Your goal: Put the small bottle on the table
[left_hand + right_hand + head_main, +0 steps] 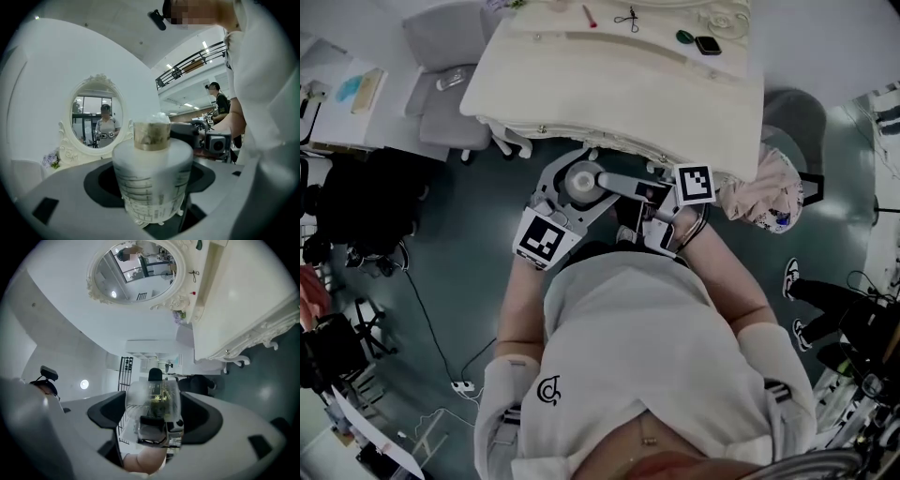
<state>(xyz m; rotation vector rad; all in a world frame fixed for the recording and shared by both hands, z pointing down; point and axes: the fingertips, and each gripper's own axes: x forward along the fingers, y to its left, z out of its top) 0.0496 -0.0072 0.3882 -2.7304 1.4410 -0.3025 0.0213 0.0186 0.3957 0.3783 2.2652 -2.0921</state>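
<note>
Head view, left to right: grey chair (445, 89) at 10 o'clock. The white dressing table (609, 84) is at 12 o'clock. The two grippers are held close together in front of the torso, over the teal floor (459, 253), just short of the table's near edge.

Left gripper (577, 187): its own view shows the jaws wide apart, with the pads closed on the small bottle (152, 180). The bottle is white with printed lines and a tan collar, upright and in the air. The head view shows only its round white top. The left gripper view also shows an oval mirror (97, 117) at 10 o'clock and a second person (218, 101) at 2 o'clock, neither seen from the head.

Right gripper (153, 416): jaws closed on a clear piece (154, 401), possibly the bottle's cap; the wide-angle blur leaves that unsettled. The head view hides this piece. The mirror appears at 12 o'clock in this view.

Only the head view shows the tabletop items: scissors (628, 17) and a red stick (589, 16).
</note>
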